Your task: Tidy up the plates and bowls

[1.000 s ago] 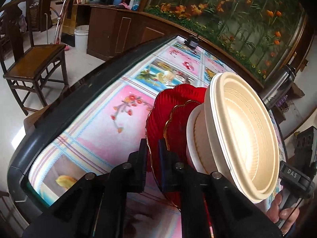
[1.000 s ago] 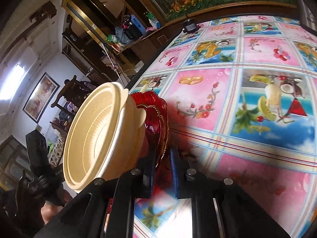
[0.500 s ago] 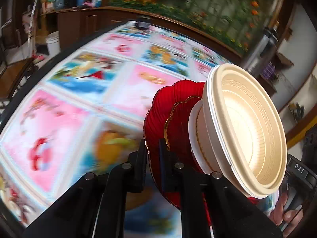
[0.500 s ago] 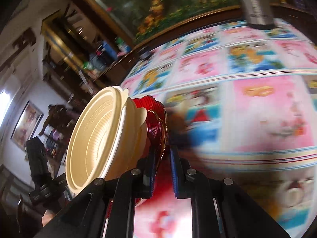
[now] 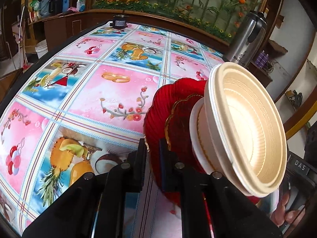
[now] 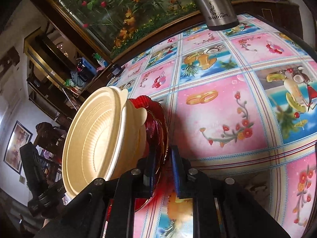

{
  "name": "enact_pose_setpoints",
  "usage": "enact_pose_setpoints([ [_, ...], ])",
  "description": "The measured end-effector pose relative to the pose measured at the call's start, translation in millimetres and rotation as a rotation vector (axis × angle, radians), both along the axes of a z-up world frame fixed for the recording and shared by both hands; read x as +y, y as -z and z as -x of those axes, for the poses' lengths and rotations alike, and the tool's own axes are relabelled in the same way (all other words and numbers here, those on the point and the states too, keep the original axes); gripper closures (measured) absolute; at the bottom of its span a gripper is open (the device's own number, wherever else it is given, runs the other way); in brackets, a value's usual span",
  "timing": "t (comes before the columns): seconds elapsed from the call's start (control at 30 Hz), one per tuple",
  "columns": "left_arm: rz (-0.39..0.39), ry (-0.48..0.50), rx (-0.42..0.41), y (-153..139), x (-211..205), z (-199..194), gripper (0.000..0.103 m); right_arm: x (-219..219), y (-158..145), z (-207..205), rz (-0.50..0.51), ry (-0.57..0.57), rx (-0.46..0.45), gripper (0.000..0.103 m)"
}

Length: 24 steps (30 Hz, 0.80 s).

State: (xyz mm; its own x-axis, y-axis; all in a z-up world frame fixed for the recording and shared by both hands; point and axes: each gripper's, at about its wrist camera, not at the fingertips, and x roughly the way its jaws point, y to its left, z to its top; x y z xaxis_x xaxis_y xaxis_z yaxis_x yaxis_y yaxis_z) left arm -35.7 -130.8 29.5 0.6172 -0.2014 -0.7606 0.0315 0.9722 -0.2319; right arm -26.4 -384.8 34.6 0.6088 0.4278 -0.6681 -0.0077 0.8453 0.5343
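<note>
Both my left gripper (image 5: pixel 152 148) and right gripper (image 6: pixel 162 159) clamp the ribbed red plates (image 5: pixel 158 107) carrying nested cream bowls (image 5: pixel 247 127) above the tablecloth (image 5: pixel 111 91), near a "Bostrium" flask (image 6: pixel 216 6).

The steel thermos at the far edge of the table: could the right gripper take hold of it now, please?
Probably not: the right gripper is shut on the red plate carrying the cream bowls. The steel thermos stands unobstructed.
</note>
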Motion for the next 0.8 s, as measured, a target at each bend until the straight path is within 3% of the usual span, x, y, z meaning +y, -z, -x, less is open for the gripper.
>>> enact_pose_setpoints([
  [0.03, 0.005, 0.005, -0.002, 0.4, 1.5, 1.6, 0.089, 0.2, -0.1, 0.0, 0.003, 0.000, 0.000, 0.086],
  [0.1, 0.001, -0.008, -0.003, 1.6, 6.6, 5.7, 0.066, 0.1, 0.2, 1.7, 0.009, 0.003, -0.003, 0.086],
  [0.27, 0.057, -0.023, -0.034, -3.9, 29.2, 26.1, 0.044, -0.4, -9.2, 7.1, 0.048, 0.043, -0.046, 0.077],
  [0.43, 0.060, -0.029, -0.098, -16.1, 40.8, 62.7, 0.043, 0.8, -25.3, 22.0, 0.142, 0.132, -0.151, 0.077],
  [0.53, 0.026, -0.027, -0.134, -20.5, 40.4, 81.3, 0.042, 2.3, -33.9, 36.1, 0.208, 0.178, -0.223, 0.068],
  [0.77, -0.019, 0.015, -0.158, -25.3, 32.6, 120.9, 0.040, 0.0, -43.8, 62.3, 0.199, 0.207, -0.293, 0.065],
  [0.8, -0.027, 0.019, -0.165, -26.4, 32.2, 125.9, 0.035, -1.3, -45.4, 65.1, 0.190, 0.215, -0.299, 0.065],
])
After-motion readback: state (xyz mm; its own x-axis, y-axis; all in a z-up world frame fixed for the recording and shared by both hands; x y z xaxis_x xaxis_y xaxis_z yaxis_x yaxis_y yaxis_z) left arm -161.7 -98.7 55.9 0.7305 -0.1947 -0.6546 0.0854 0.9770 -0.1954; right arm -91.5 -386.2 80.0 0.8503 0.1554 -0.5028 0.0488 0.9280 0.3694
